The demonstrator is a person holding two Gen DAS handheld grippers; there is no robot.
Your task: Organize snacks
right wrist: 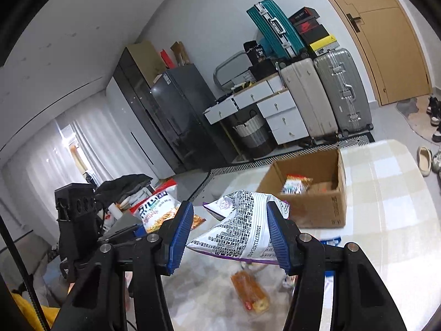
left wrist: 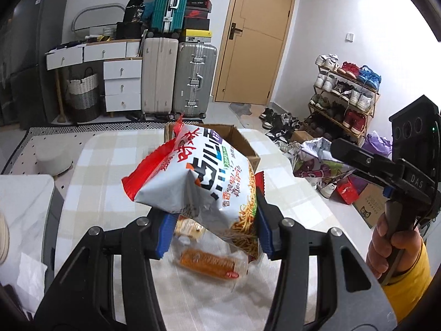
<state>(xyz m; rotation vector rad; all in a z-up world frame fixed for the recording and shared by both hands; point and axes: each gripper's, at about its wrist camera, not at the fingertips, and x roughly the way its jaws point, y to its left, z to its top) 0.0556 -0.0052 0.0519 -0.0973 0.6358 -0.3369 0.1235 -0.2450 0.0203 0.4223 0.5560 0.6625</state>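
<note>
A red-and-white noodle snack bag (left wrist: 193,176) is clamped in the left gripper (left wrist: 212,234), held above the bench (left wrist: 110,165); a white-and-purple snack bag (right wrist: 242,226) is clamped in the right gripper (right wrist: 228,237); a cardboard box (right wrist: 325,207) holding a packet is seen on the bench; an orange wrapped snack (right wrist: 249,293) lies below.

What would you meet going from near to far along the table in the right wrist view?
Orange wrapped snack on the table → crumpled white-and-purple snack bag clamped in the right gripper → open brown cardboard box with snacks inside.
</note>
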